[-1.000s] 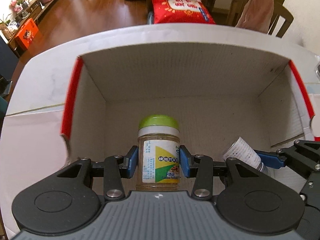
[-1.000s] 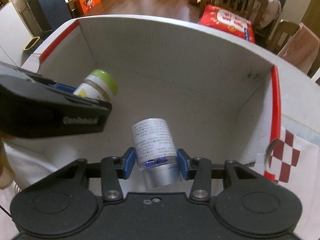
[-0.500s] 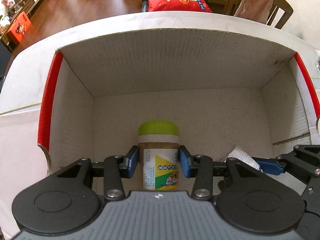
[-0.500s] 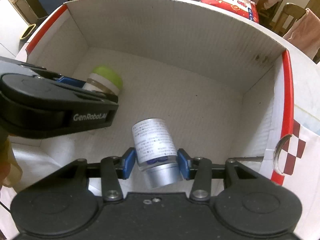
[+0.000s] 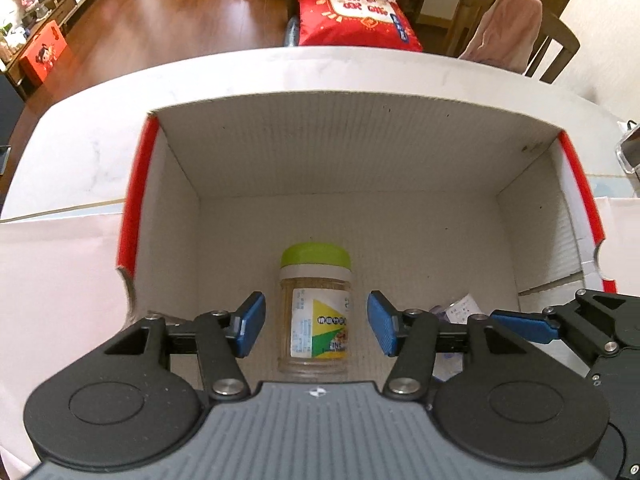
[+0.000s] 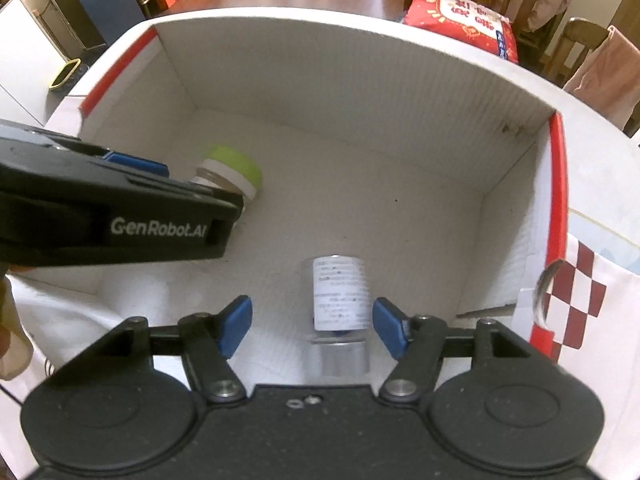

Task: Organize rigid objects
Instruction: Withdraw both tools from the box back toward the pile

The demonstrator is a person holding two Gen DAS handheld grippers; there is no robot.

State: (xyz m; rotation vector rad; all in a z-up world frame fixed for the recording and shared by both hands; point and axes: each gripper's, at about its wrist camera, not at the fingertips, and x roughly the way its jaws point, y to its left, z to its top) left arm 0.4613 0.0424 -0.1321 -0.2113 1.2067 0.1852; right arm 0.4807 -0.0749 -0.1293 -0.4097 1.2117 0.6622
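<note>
Looking down into the white corrugated cardboard box with red-edged side walls (image 5: 360, 184), we saw both tools hanging over its floor. Our left gripper (image 5: 316, 330) had just been opening — its blue fingers (image 5: 250, 328) stood clear of the clear glass jar with the lime-green lid and yellow-green label (image 5: 316, 312), a gap showing on either side. That jar stood upright on the box floor, directly between the fingers, toward the near left part of the box.

Our right gripper (image 6: 312, 328) had likewise just been opening; its blue fingers (image 6: 390, 332) no longer pressed on the small clear bottle with a white printed label and silver cap (image 6: 340, 308). This bottle sat between the fingers, nearer the right one, on the box floor at the near right, cap end toward the camera — it looked blurred, so we could not tell whether it stood or lay tilted.

From the right wrist view the left gripper (image 6: 136, 166) crossed the left side of the box, half hiding the green-lidded jar (image 6: 232, 172). The two containers were apart, side by side.

Beyond the box lay the white bench (image 5: 80, 152), and further off a red printed cushion (image 5: 356, 16) on a wooden chair.
</note>
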